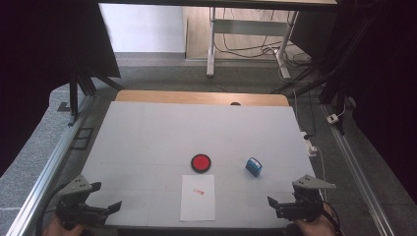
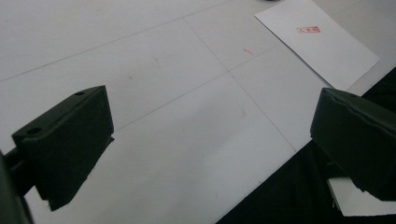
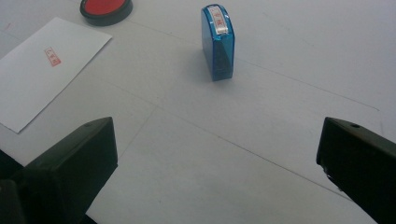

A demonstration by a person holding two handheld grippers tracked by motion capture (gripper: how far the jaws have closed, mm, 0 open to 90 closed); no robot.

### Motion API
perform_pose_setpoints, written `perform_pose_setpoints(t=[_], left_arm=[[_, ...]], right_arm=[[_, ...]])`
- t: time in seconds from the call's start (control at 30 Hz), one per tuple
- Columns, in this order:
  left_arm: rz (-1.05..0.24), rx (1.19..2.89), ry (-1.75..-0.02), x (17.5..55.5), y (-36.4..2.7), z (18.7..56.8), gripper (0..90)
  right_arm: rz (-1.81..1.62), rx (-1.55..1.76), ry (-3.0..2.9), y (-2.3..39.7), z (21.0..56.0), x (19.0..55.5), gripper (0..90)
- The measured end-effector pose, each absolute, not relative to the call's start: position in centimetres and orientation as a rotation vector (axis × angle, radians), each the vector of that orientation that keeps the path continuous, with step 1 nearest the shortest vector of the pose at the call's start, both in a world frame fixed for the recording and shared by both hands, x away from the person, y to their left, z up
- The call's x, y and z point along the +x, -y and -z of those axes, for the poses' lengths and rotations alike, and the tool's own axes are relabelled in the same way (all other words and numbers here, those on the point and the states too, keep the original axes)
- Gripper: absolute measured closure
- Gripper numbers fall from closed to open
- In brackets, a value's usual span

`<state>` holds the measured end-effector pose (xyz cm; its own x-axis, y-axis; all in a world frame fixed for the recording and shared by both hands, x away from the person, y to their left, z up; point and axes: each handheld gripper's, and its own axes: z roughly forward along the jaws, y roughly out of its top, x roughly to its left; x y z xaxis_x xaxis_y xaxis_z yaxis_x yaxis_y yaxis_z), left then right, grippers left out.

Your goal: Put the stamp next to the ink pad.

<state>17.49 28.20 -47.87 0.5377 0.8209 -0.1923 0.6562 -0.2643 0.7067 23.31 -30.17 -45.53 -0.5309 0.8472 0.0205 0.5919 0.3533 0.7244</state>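
Blue stamp [image 1: 253, 166] stands upright on the counter [image 1: 147, 142], right of the red ink pad [image 1: 201, 163] and apart from the stamped paper sheet [image 1: 197, 197]. Right gripper [image 1: 278, 203] and left gripper [image 1: 105, 202] sit at the near edge, jaws spread, gripping nothing.

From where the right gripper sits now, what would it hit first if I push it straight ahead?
Most likely the blue stamp: in the right gripper view it stands upright ahead of the open right gripper, roughly between the fingers' lines, with bare table before it. Depth is hard to judge, so go slowly.
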Motion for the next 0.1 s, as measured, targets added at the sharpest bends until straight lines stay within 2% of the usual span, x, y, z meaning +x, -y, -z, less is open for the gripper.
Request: perform_pose_setpoints(t=[0.1], left_arm=[[-0.27, 2.006, -1.191, 17.6, -28.14, 47.81, 0.0]], right_arm=[[-0.981, 1.268, -2.266, 30.21, 45.59, 23.37, 0.0]])
